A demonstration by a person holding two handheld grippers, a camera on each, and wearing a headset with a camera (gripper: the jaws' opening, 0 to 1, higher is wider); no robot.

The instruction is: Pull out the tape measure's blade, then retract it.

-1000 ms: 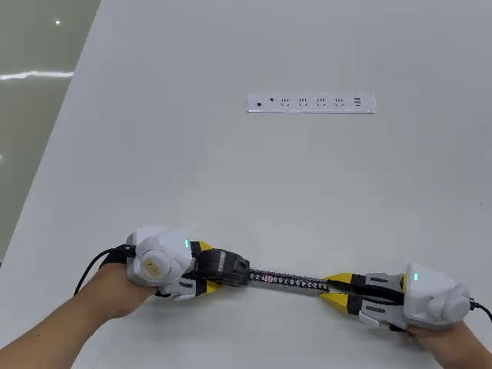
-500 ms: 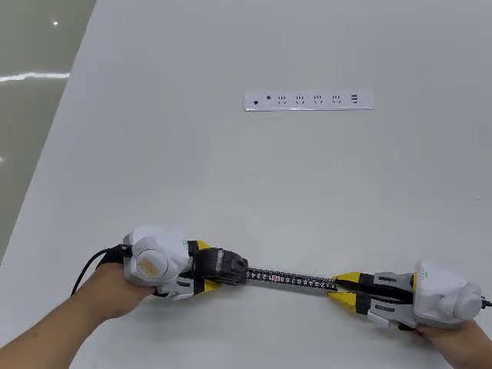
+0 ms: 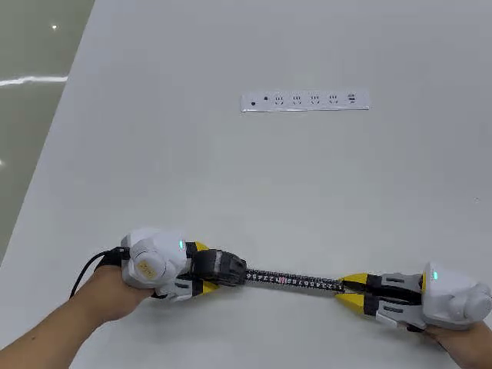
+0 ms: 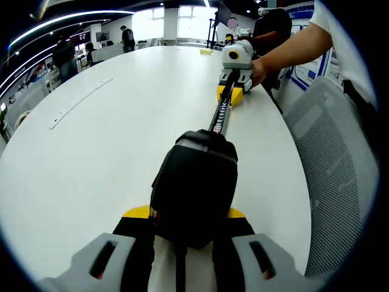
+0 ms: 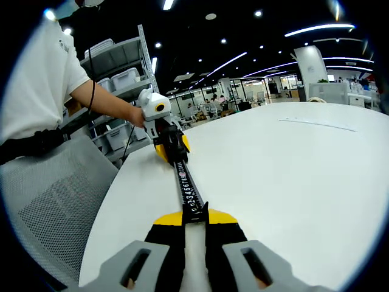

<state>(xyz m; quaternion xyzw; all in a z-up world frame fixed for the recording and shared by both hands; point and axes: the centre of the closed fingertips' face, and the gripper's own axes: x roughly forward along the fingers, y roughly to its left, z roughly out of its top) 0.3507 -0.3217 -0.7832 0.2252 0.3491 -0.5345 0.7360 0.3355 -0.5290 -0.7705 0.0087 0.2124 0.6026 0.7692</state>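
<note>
A white table (image 3: 231, 177) is stretching out in front of you, and a white power strip (image 3: 304, 101) is lying flat on it toward the far side. A greenish floor (image 3: 31, 92) is showing past the table's left edge and catching reflections of light. A grey mesh chair (image 5: 42, 207) is standing just beside the table's near edge. Behind it, shelves (image 5: 118, 61) are holding pale bins (image 5: 124, 78), and ceiling lights (image 5: 316, 29) are glowing in long strips. People (image 4: 127, 38) are standing beyond the table's far end.
</note>
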